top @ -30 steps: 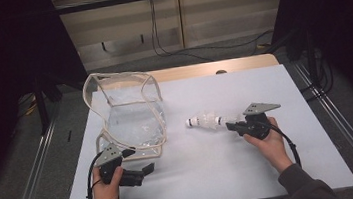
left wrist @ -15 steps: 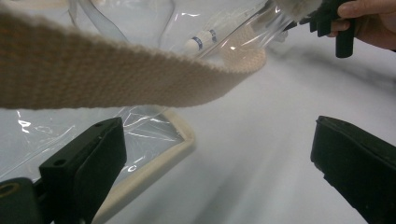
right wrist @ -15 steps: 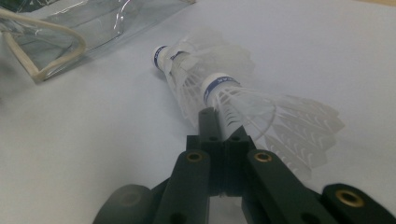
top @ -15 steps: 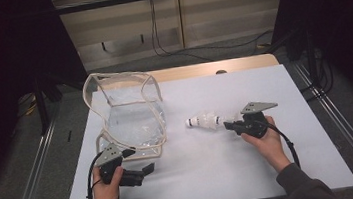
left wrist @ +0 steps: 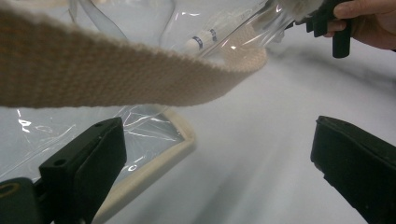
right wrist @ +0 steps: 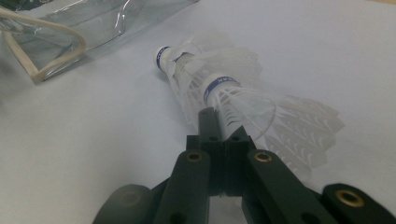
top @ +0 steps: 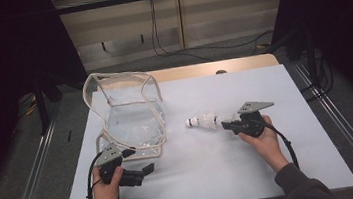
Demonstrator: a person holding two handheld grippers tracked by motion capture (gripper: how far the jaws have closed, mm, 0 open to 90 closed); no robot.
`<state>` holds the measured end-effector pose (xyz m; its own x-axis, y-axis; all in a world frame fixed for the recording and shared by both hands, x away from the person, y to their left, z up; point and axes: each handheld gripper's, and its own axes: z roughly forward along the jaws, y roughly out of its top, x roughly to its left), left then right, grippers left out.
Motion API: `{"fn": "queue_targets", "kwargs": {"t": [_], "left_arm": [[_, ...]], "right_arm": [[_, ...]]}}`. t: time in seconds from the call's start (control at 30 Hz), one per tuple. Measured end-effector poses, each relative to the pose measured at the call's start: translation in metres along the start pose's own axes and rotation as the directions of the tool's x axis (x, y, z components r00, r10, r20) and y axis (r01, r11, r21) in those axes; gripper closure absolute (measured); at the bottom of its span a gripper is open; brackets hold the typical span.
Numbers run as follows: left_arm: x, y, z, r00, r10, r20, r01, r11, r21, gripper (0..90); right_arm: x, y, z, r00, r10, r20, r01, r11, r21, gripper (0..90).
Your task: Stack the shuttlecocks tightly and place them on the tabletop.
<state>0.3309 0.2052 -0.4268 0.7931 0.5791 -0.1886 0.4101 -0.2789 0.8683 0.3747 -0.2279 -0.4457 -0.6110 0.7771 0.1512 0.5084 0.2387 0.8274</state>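
A short stack of nested white shuttlecocks [top: 204,121] [right wrist: 219,88] with blue bands lies on the white table [top: 213,176], its cork end pointing left. My right gripper [top: 228,122] [right wrist: 216,122] is shut on the skirt of the rear shuttlecock. A clear plastic bag [top: 129,117] with beige trim stands at the left. My left gripper [top: 145,171] [left wrist: 215,158] rests open on the table just in front of the bag, nothing between its jaws. In the left gripper view the bag's beige strap [left wrist: 116,70] crosses overhead and the shuttlecocks [left wrist: 201,39] show through the plastic.
The table's wooden far edge [top: 211,68] lies behind the white sheet. Metal rails [top: 341,131] run along both sides of the table. A corner of the bag [right wrist: 56,32] lies at the top left in the right gripper view.
My right gripper has edged slightly left with the shuttlecocks. The left gripper and the bag have not moved.
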Motion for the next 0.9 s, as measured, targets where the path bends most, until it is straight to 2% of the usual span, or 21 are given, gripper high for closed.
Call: {"fn": "queue_targets", "kwargs": {"t": [0.9], "left_arm": [[0.0, 0.0, 0.001, 1.0, 0.003, -0.002, -0.003, 1.0, 0.004, 3.5]], "right_arm": [[0.001, 0.003, 0.012, 1.0, -0.007, -0.006, 0.008, 1.0, 0.012, 90.0]]}}
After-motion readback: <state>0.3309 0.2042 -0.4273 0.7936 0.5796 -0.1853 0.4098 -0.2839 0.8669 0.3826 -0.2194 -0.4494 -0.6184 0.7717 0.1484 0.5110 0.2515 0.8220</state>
